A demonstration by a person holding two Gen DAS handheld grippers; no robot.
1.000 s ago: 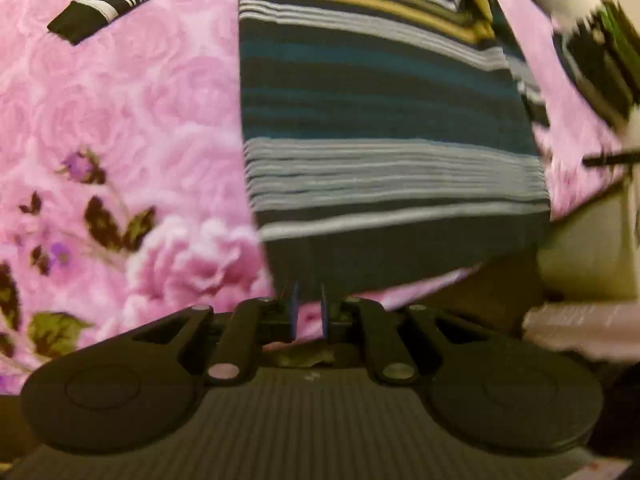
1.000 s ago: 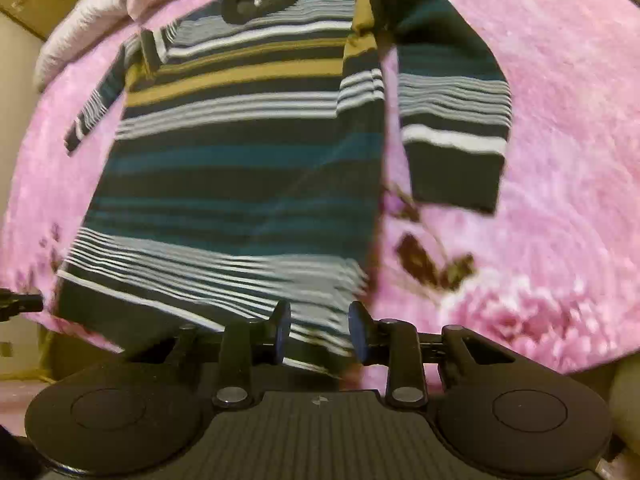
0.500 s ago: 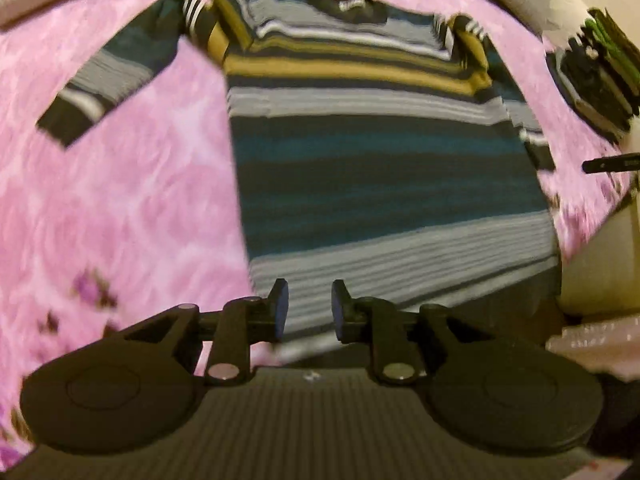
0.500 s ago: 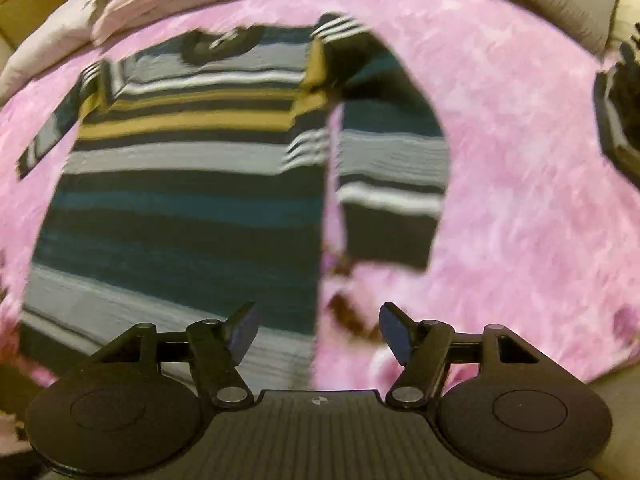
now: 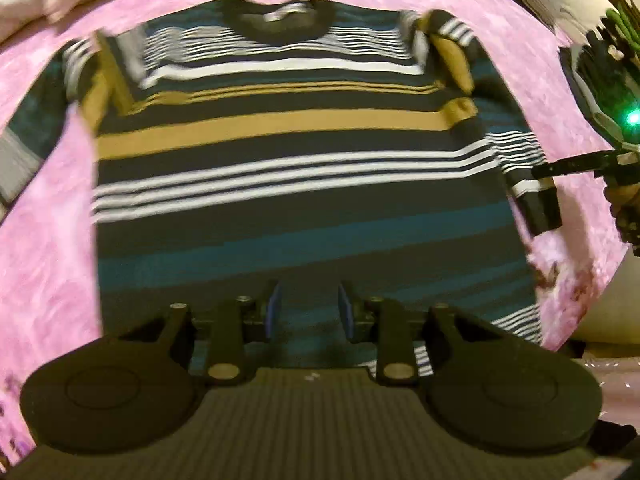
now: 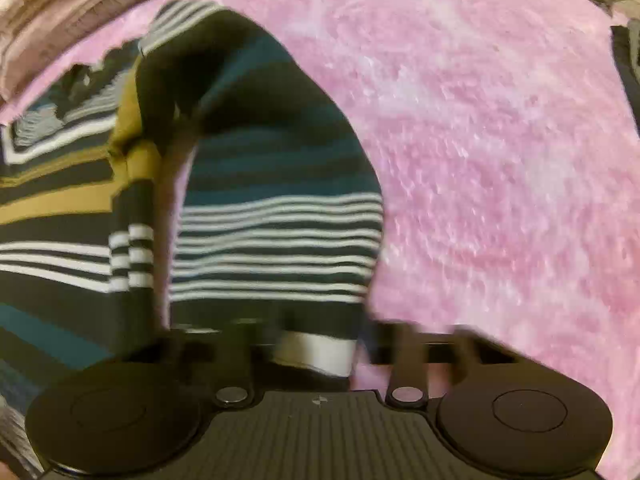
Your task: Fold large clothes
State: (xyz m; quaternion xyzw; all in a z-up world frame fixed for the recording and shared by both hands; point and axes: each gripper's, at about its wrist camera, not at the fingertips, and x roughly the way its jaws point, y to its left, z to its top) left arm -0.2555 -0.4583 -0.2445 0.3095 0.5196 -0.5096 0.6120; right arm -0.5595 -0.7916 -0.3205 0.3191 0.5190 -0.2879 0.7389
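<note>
While the striped sweater (image 5: 296, 168) lies flat on the pink blanket (image 5: 48, 264), the left tool (image 5: 306, 308) hangs over its lower part, jaws narrow, just been opening, w/ nothing between. Right tool (image 6: 320, 352) has just closed on the sleeve (image 6: 276, 240) cuff.

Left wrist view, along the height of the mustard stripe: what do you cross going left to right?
Pink blanket → sweater's left sleeve → sweater body → its right sleeve → right gripper.
</note>
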